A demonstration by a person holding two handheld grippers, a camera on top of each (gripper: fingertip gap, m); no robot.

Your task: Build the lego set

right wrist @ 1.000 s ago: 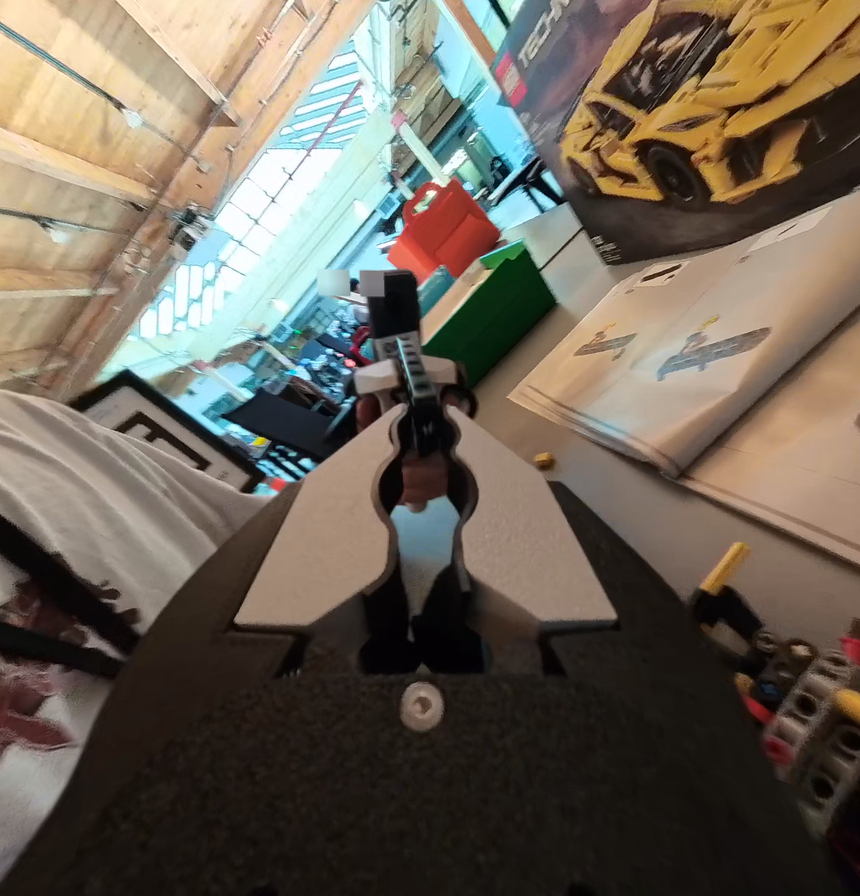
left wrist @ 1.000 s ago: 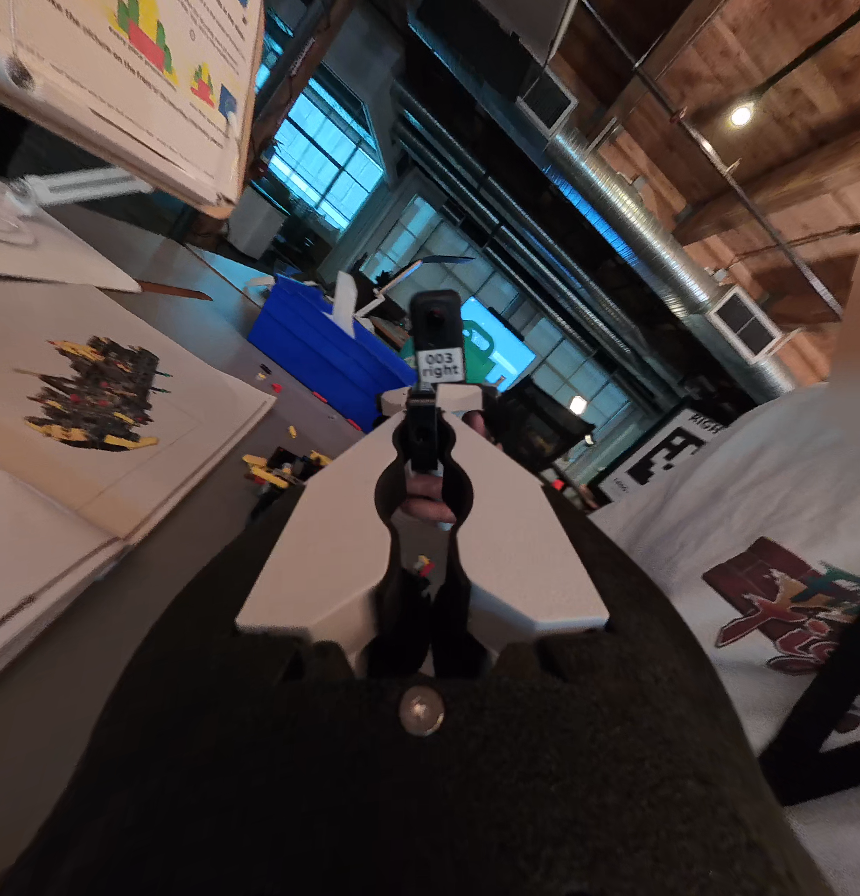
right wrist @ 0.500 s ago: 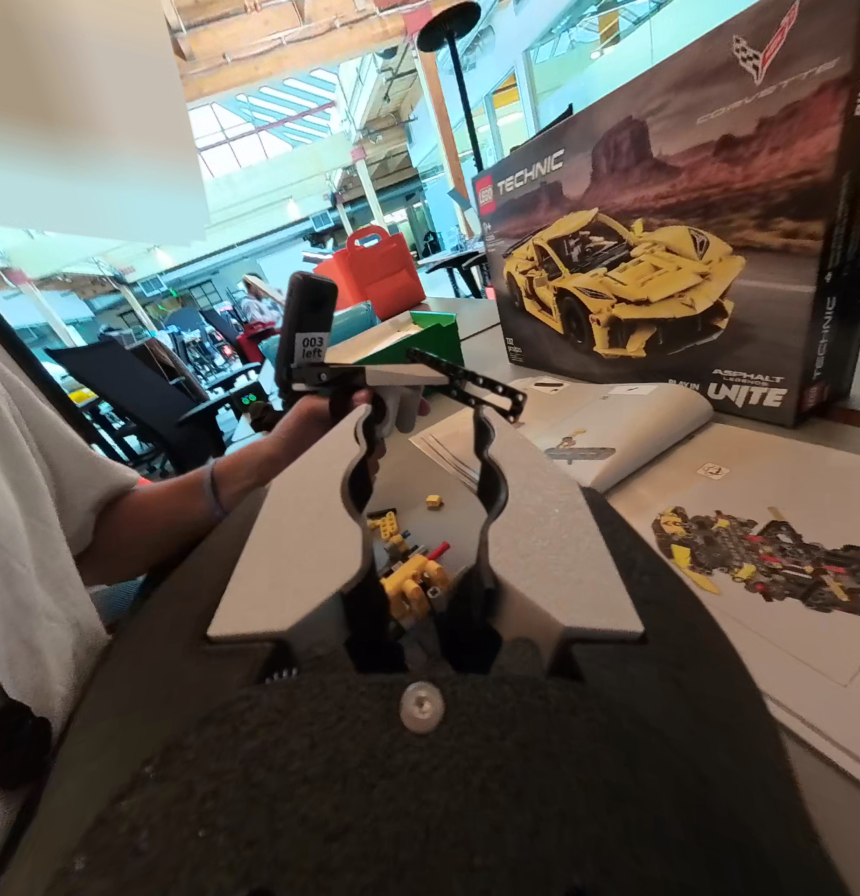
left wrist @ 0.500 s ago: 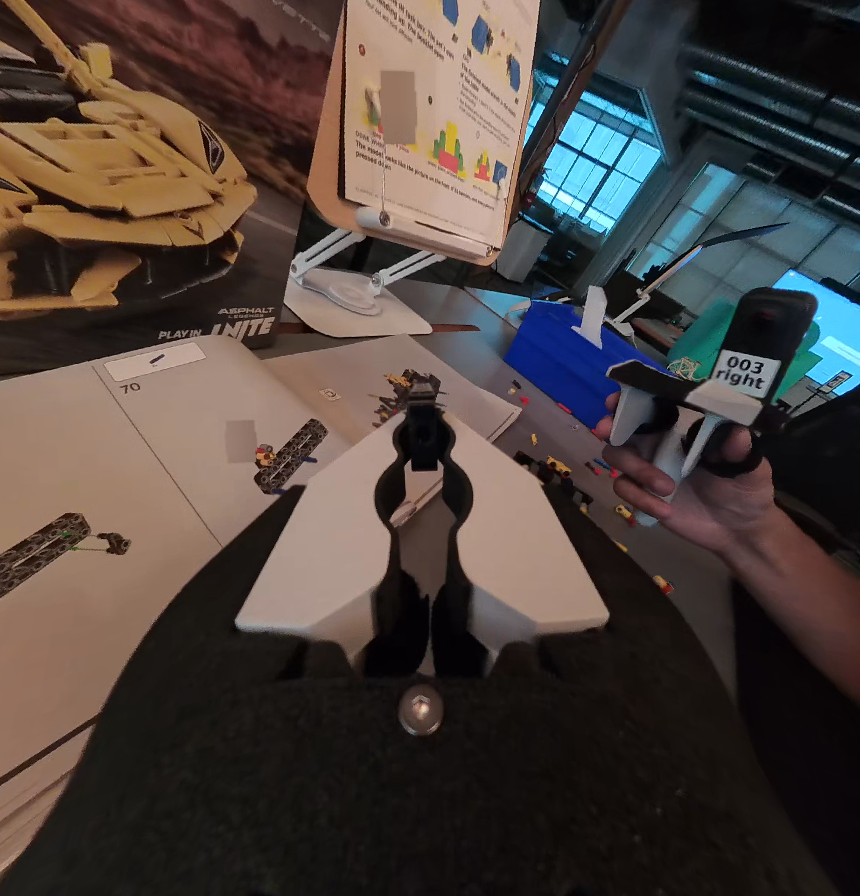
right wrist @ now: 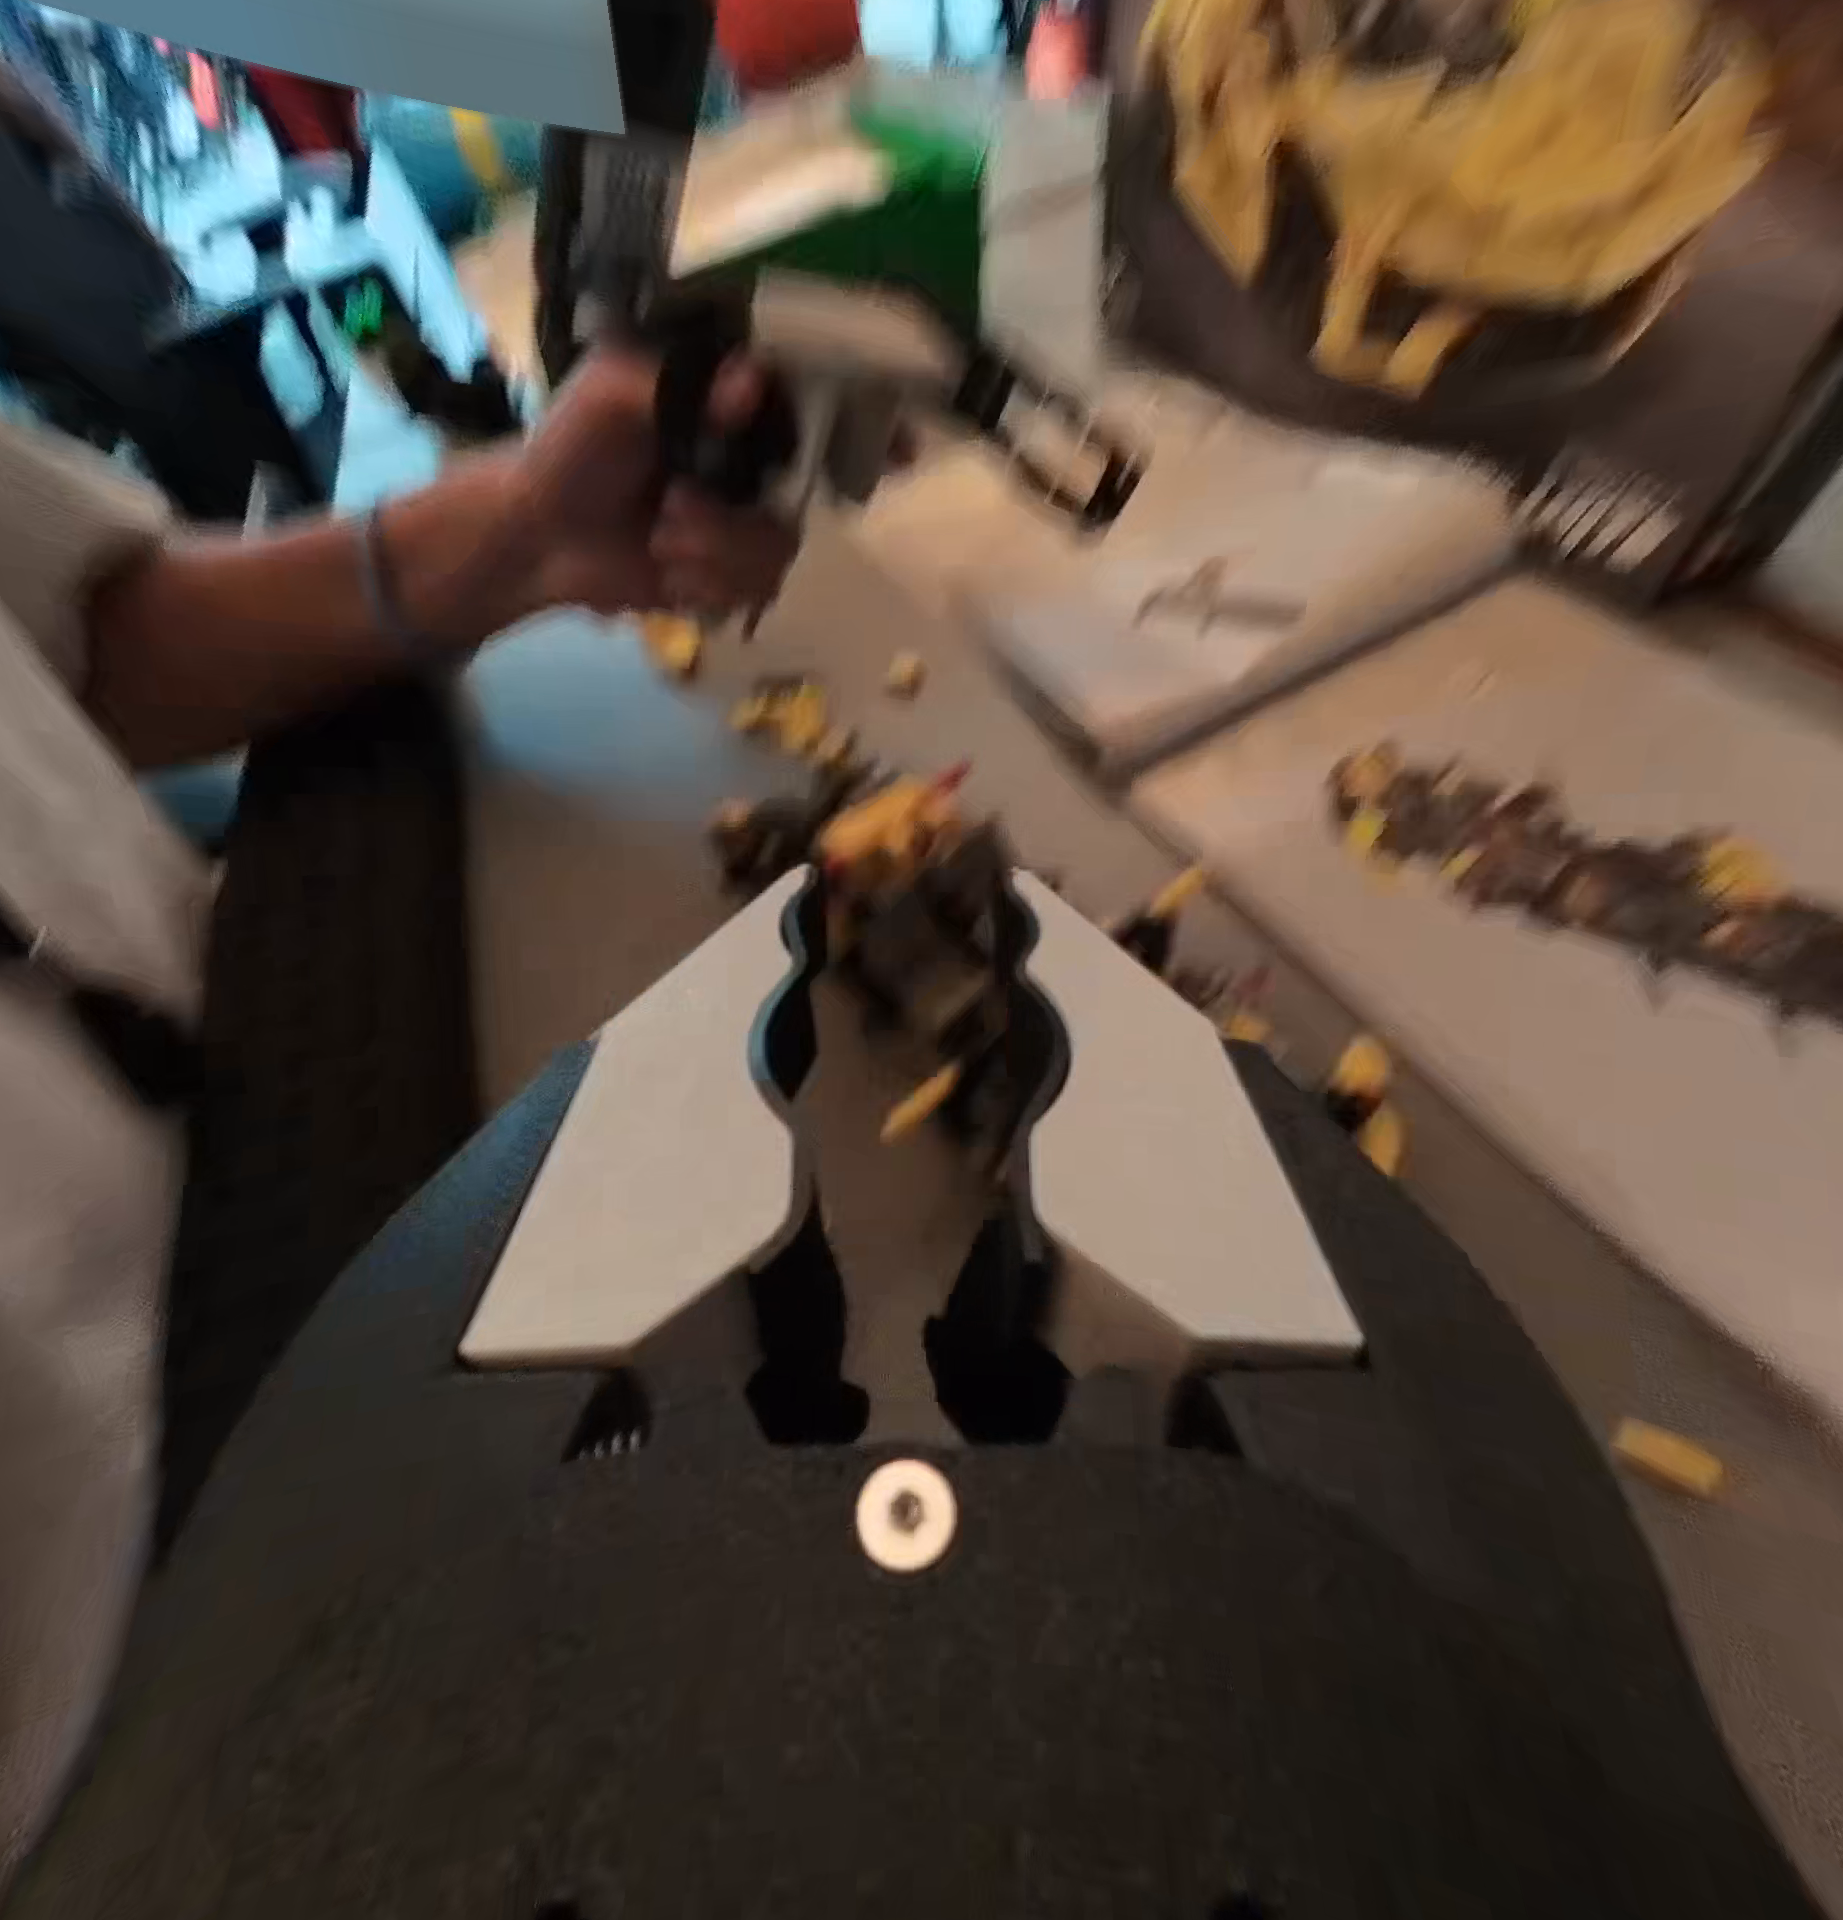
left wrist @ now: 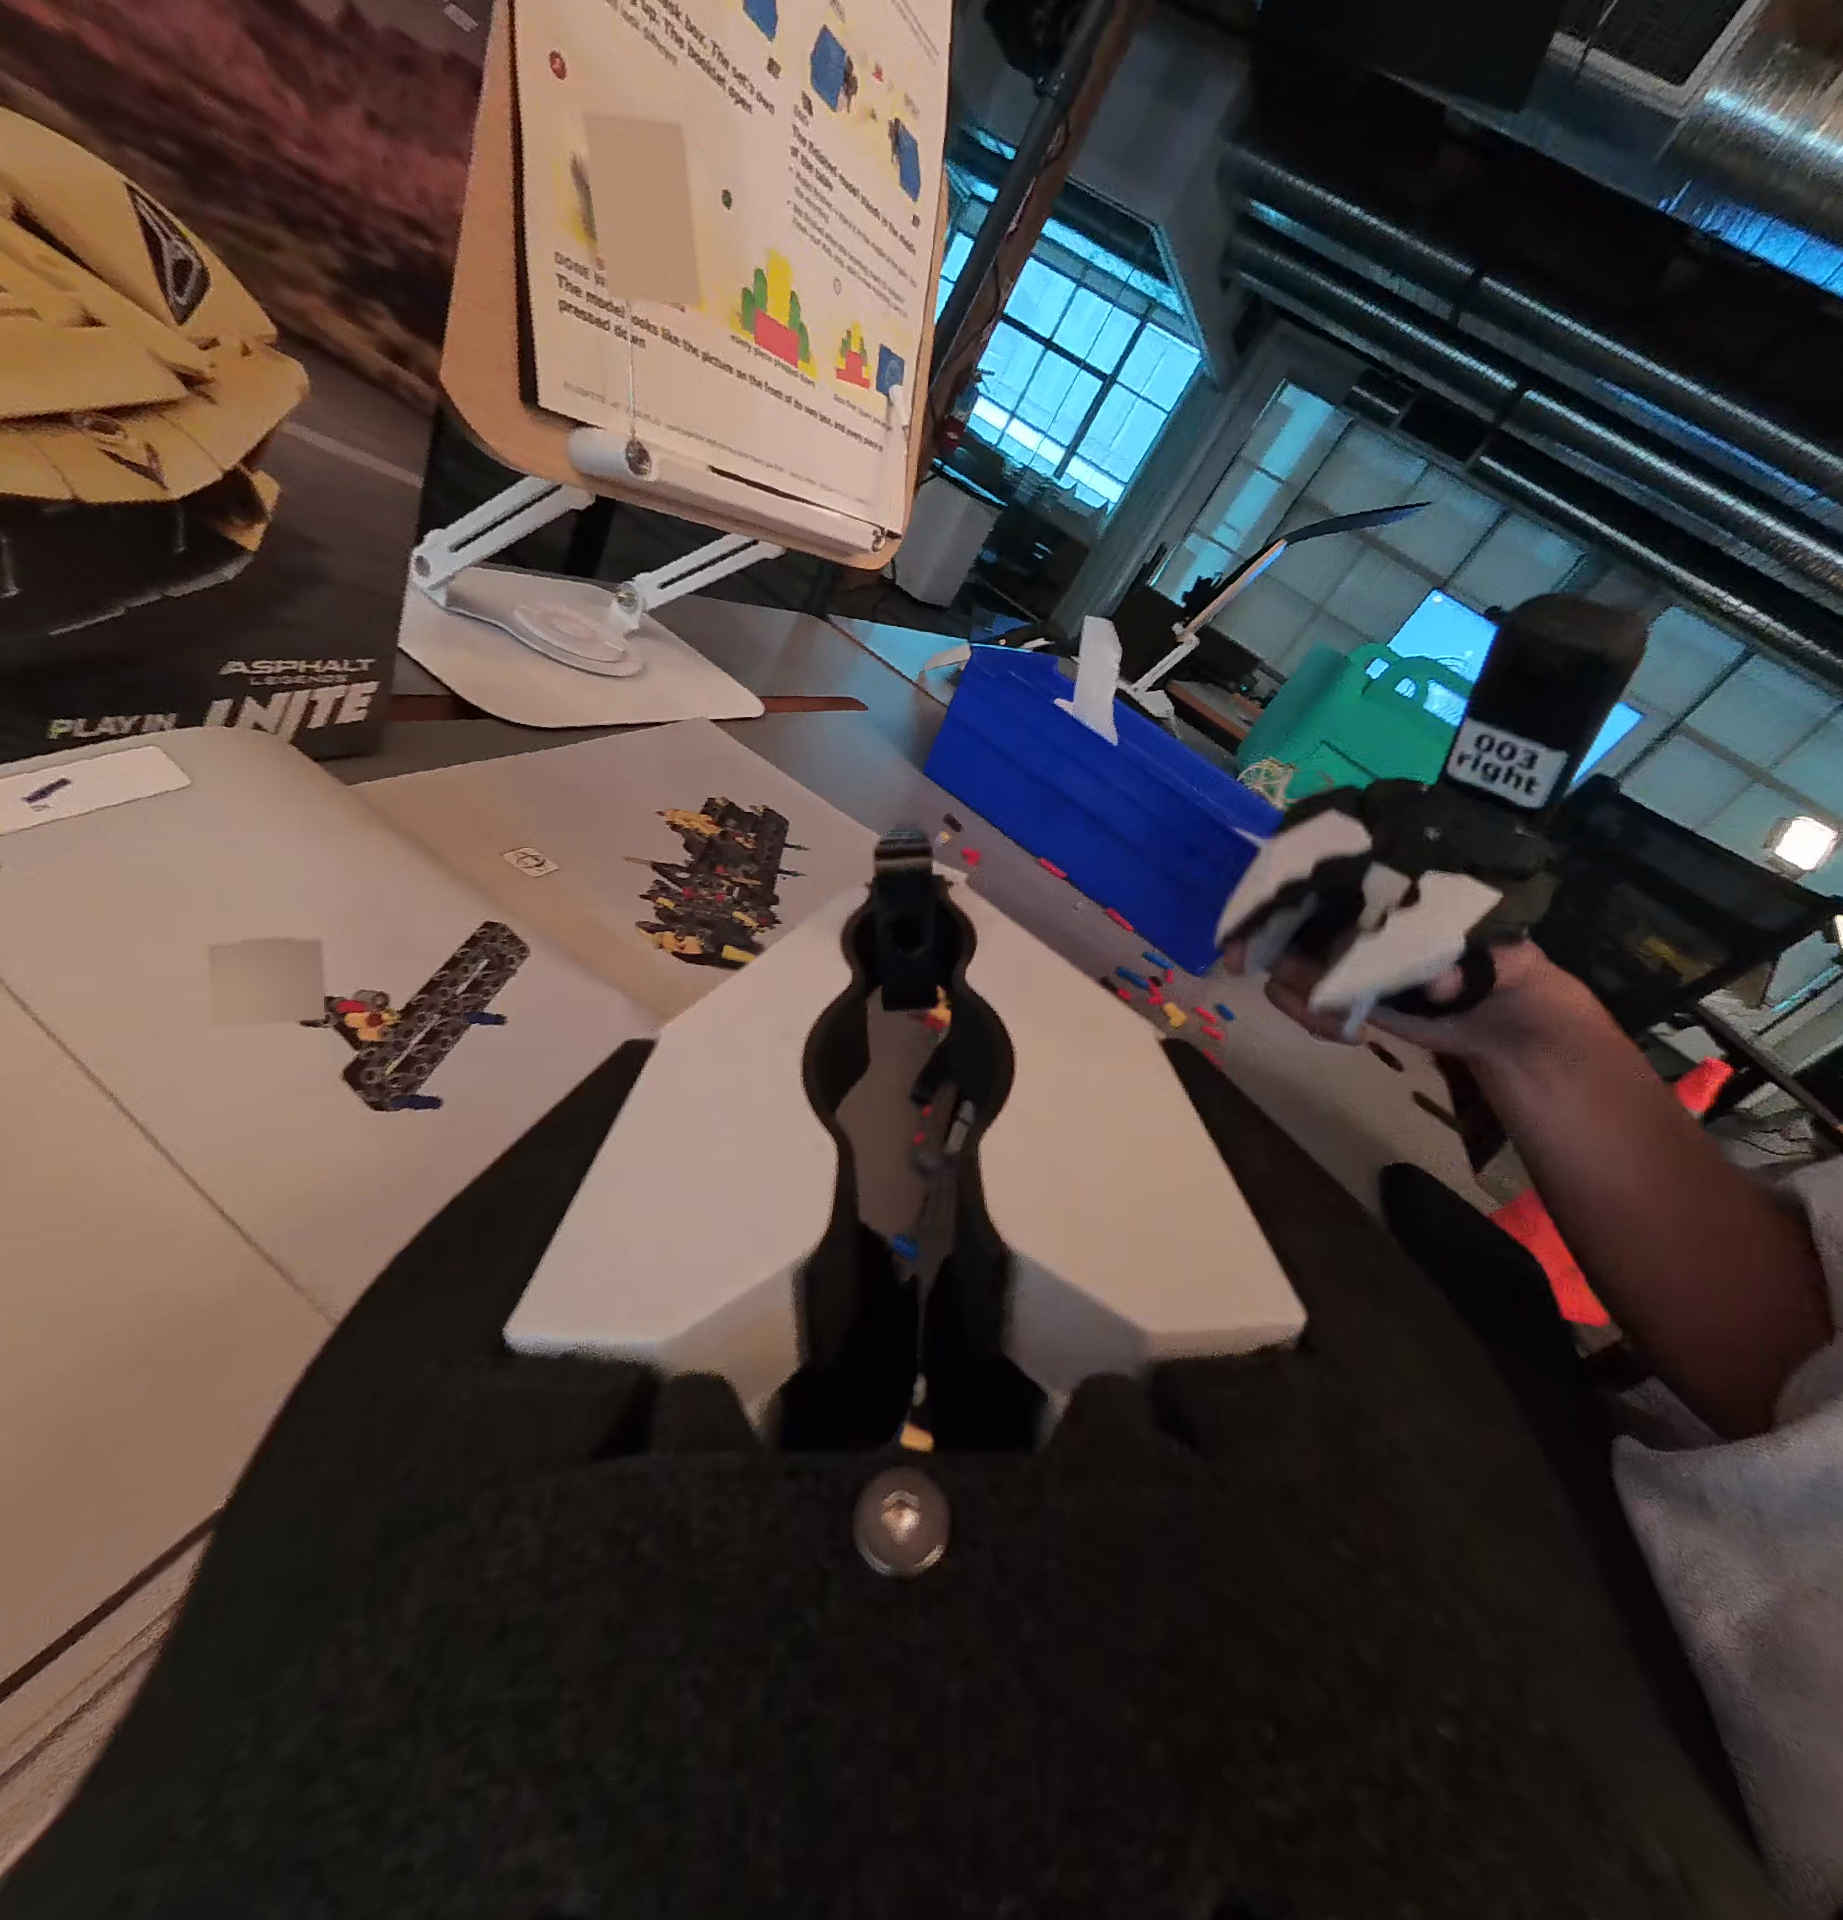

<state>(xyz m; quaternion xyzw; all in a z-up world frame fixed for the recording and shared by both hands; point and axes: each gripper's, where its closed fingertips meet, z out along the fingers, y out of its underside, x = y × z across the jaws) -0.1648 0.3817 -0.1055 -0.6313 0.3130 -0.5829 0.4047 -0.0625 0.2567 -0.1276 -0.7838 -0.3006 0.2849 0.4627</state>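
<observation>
Jaws gripping black beam (left wrist: 904,935), booklet (left wrist: 273,1039) beyond

Print stands on the set box (left wrist: 169,499), clipboard sheet (left wrist: 751,208), open booklet (left wrist: 221,1143) and a white sticker (left wrist: 1504,771).
</observation>
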